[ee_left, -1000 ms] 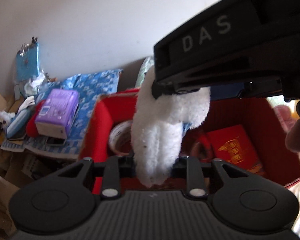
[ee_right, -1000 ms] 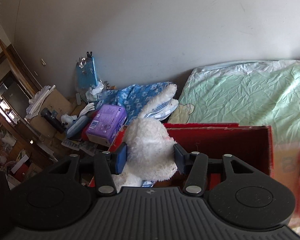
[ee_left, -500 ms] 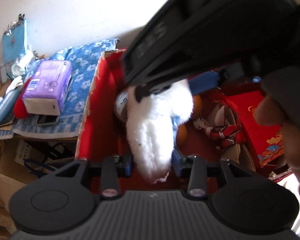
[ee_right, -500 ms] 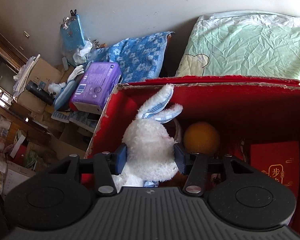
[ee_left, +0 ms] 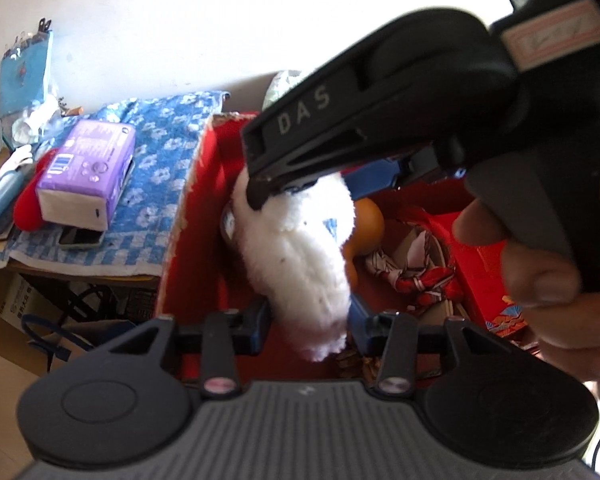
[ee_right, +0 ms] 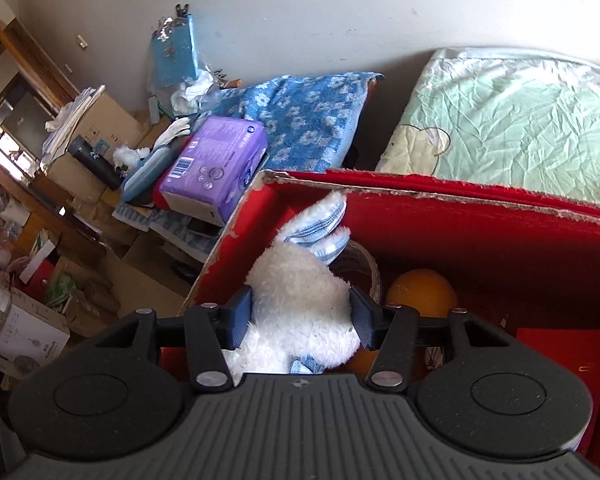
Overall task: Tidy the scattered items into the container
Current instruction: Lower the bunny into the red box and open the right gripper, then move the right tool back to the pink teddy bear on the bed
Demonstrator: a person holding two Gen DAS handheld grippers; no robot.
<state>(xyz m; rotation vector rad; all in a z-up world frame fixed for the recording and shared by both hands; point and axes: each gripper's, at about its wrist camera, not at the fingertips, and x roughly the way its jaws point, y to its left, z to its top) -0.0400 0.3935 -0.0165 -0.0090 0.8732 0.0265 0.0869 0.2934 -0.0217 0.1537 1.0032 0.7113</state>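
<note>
A white plush bunny (ee_right: pixel 300 304) with blue-checked ears hangs inside the red box (ee_right: pixel 460 194), close to its left wall. My right gripper (ee_right: pixel 302 318) is shut on the bunny's body. My left gripper (ee_left: pixel 310 326) is shut on the bunny's (ee_left: pixel 300 248) lower end. In the left wrist view the right gripper's black housing (ee_left: pixel 380 120), held by a hand (ee_left: pixel 540 280), covers the bunny's top. An orange ball (ee_right: pixel 420 292), a red envelope (ee_right: pixel 560 352) and a red-and-white cloth (ee_left: pixel 416 280) lie in the box.
A purple pack (ee_right: pixel 216 164) lies on a blue flowered towel (ee_right: pixel 308 120) left of the box. A pale green sheet (ee_right: pixel 520 120) lies behind the box. Cardboard boxes and a black bottle (ee_right: pixel 94 164) crowd the far left.
Both grippers have come down with the bunny, from above the box's rim to inside the box beside its left wall. The orange ball and the envelope have come into view.
</note>
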